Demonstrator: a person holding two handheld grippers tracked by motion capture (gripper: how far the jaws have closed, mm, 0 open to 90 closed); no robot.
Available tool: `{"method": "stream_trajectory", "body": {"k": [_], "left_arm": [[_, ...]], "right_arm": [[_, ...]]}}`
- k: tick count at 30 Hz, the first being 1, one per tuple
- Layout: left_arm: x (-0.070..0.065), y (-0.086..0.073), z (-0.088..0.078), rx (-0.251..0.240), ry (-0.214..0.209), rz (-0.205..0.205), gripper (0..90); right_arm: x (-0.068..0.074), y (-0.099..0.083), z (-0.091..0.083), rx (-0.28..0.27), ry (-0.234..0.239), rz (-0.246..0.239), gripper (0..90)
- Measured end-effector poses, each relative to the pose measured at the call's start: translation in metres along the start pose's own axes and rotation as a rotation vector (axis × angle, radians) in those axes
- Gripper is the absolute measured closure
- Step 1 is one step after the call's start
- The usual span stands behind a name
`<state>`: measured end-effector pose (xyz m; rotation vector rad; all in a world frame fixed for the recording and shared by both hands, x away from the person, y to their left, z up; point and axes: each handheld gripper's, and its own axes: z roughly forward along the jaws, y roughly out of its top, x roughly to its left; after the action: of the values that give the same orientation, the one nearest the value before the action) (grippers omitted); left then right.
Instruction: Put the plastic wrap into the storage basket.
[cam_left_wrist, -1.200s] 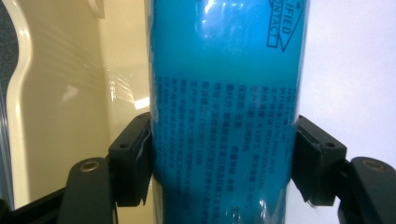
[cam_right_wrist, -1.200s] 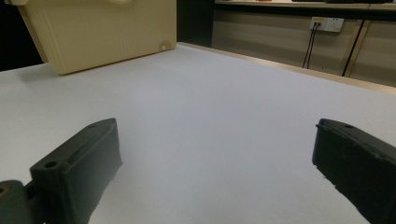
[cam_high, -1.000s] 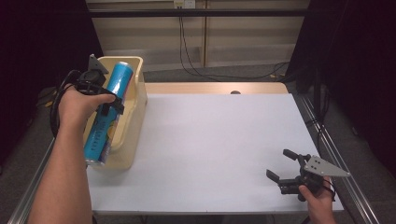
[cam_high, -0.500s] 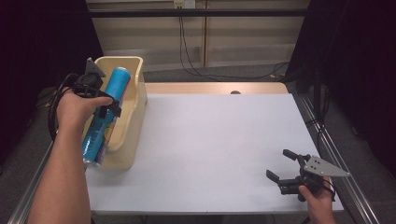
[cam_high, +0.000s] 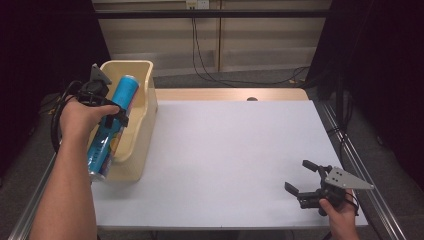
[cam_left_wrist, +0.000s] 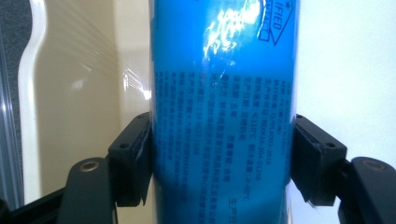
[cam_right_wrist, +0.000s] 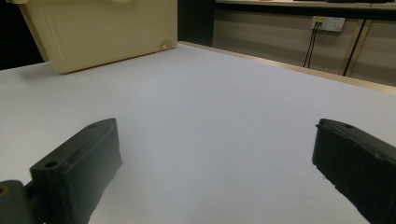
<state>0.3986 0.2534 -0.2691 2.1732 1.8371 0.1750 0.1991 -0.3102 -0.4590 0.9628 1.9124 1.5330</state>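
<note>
At left of the high view, the left gripper (cam_high: 118, 116) clamps a tall blue can (cam_high: 111, 126) around its middle, fingers (cam_left_wrist: 133, 156) pressed on both sides of the body. The can hangs tilted over the beige bin (cam_high: 145, 107), top end toward the far rim, bottom end sticking out past the near wall toward the lower left of the frame.

Risks, as a judgement:
- Glossy round surface with narrow pad contact, so the can could rotate or slide in the grip if swung fast.
- Long can, tilted; either end may clip the bin rim and get knocked askew or shove the bin along the counter (cam_high: 225, 150).
- Released from this height, it could bounce or dent.

Can appearance: bright blue, shiny with glare streaks, rows of small dark print, some paler yellowish artwork toward the bottom end, metal rim. No visible dents.

At lower right, the right gripper (cam_high: 301, 177) sits idle just above the counter, fingers (cam_right_wrist: 77, 175) spread with nothing between them.
</note>
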Motion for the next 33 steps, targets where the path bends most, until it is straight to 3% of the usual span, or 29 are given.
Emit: {"method": "stream_trajectory", "body": {"k": [18, 20, 22, 25, 26, 29, 33], "left_arm": [[0.002, 0.0, 0.007, 0.022, 0.004, -0.012, 31.5], [0.001, 0.0, 0.007, 0.008, 0.002, -0.014, 32.7], [0.0, 0.002, -0.001, -0.05, -0.03, -0.035, 41.0], [-0.007, 0.005, -0.012, -0.024, -0.001, 0.006, 39.6], [-0.011, 0.006, -0.014, -0.034, -0.011, -0.004, 39.1], [-0.016, 0.007, -0.013, -0.037, -0.034, 0.012, 37.3], [-0.022, 0.009, -0.009, -0.05, -0.032, 0.017, 35.4]], "right_arm": [[0.0, 0.0, 0.0, 0.0, -0.001, -0.001, 1.0], [0.0, 0.0, 0.0, 0.002, 0.0, -0.002, 1.0], [0.0, 0.0, 0.0, 0.002, 0.001, -0.002, 1.0], [0.0, 0.0, 0.0, 0.0, 0.0, -0.002, 1.0], [0.0, 0.0, 0.0, 0.0, 0.002, -0.003, 1.0], [0.001, 0.001, 0.0, 0.001, 0.004, -0.007, 1.0], [0.001, 0.0, -0.001, 0.0, 0.004, -0.006, 1.0]]}}
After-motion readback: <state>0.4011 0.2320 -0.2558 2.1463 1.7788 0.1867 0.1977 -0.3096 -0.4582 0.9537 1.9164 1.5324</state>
